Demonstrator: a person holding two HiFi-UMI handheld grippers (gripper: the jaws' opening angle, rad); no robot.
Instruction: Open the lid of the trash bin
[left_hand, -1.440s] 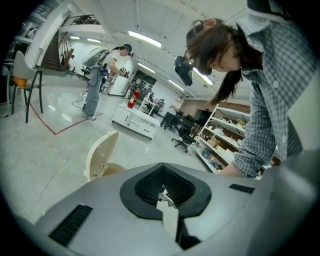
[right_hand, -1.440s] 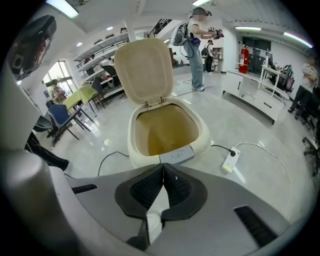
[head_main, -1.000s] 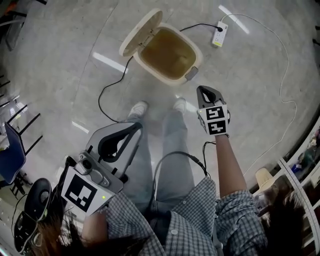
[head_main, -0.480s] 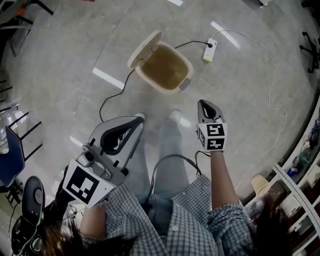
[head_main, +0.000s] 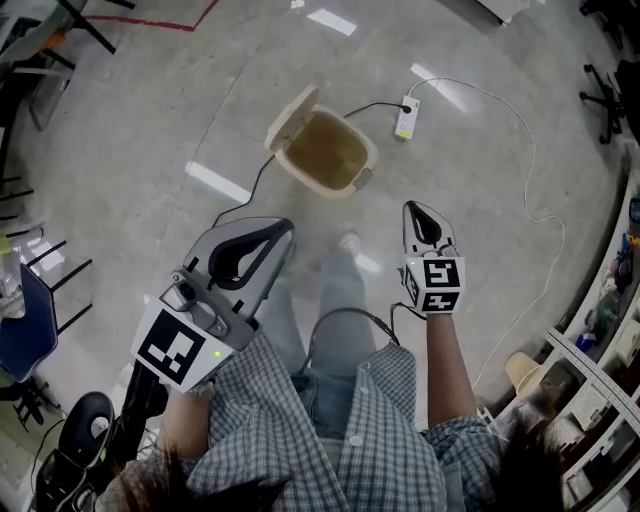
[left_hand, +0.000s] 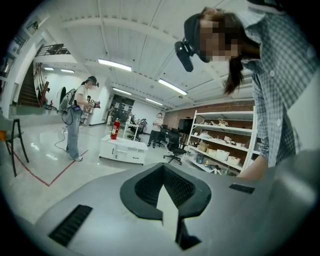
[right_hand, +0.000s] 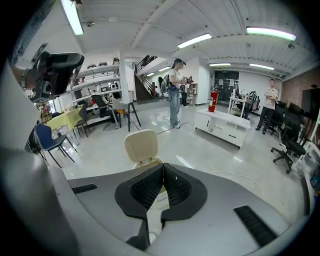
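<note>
1. Floor (head_main: 150, 120): grey, glossy.
2. Trash bin (head_main: 325, 152): cream, on the floor at your 12 o'clock, well apart from both claws.
3. Lid (head_main: 291, 118): raised, standing open at the bin's 10 o'clock edge.
4. Your left claw (head_main: 286, 229): tips pressed together, nothing between them.
5. Your right claw (head_main: 414, 209): likewise closed and empty, aimed toward the bin.
6. Power strip (head_main: 405, 118): white, lying at the bin's 1 o'clock.

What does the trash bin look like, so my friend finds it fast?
Look at the big shiny grey floor, just ahead of the person's shoe. The trash bin stands there near a white power strip. It is the only cream box, and its lid is flipped up so you see inside.
</note>
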